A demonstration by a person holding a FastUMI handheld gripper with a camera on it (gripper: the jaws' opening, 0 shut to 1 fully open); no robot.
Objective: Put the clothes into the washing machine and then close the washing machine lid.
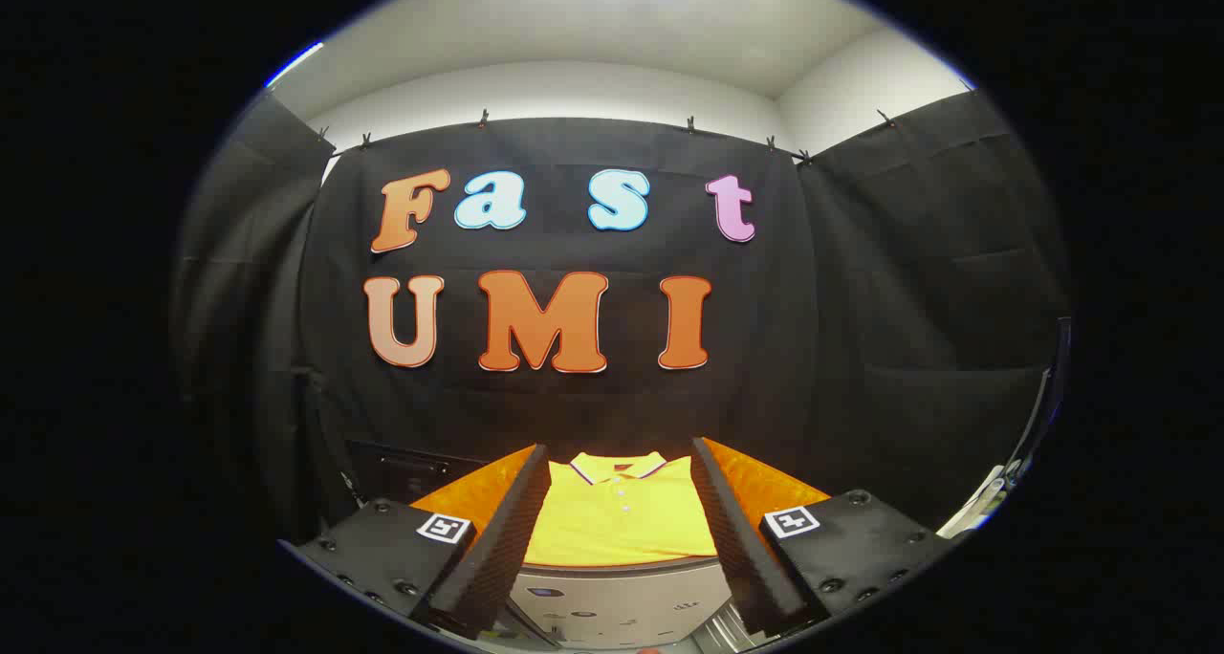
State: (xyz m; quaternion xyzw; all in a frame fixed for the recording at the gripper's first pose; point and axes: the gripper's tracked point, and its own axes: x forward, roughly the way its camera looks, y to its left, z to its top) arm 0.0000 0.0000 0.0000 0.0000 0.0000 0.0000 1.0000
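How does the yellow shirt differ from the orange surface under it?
The yellow polo shirt is bright yellow with a striped collar and buttons; the orange surface is plain, darker orange. The shirt lies on top, seen between the open tool's fingers; the surface extends past both fingers.

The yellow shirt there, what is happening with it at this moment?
The yellow polo shirt lies folded flat on an orange surface, with a grey machine just below it. A handheld tool is aimed at the shirt, its two fingers open and apart, one at each side of it. Nothing is gripped, so the shirt has not yet gone into the washer.
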